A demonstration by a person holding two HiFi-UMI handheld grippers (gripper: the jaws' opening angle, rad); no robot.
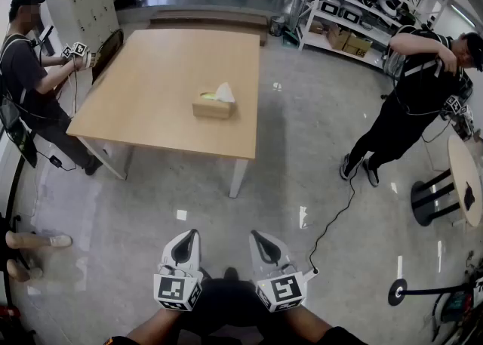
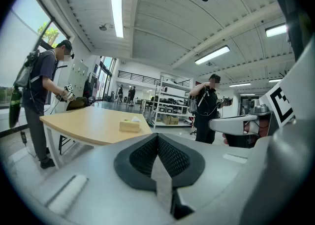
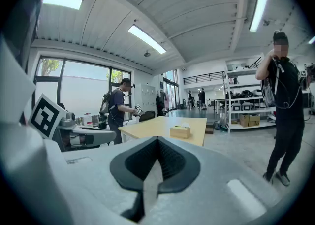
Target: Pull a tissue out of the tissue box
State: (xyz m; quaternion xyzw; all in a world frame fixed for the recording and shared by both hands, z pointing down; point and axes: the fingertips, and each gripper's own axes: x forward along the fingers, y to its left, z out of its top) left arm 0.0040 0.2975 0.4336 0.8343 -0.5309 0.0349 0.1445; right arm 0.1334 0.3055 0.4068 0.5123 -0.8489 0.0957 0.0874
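A tan tissue box [image 1: 213,105] with a white tissue sticking up from its top stands near the front right part of a light wooden table [image 1: 151,87]. Both grippers are held low at the bottom of the head view, far from the table, over the grey floor. My left gripper [image 1: 188,239] is shut with nothing in it, and my right gripper [image 1: 261,241] is shut and empty beside it. In the left gripper view the tissue box [image 2: 130,126] is small and distant beyond the closed left gripper [image 2: 157,139]. The right gripper view shows the tissue box [image 3: 180,131] past the closed right gripper [image 3: 157,143].
A person [image 1: 30,72] holding grippers stands at the table's left end next to a chair [image 1: 107,50]. Another person [image 1: 419,94] stands to the right on the floor. A round side table [image 1: 469,177], a cable [image 1: 336,211] and shelving [image 1: 355,11] lie to the right and back.
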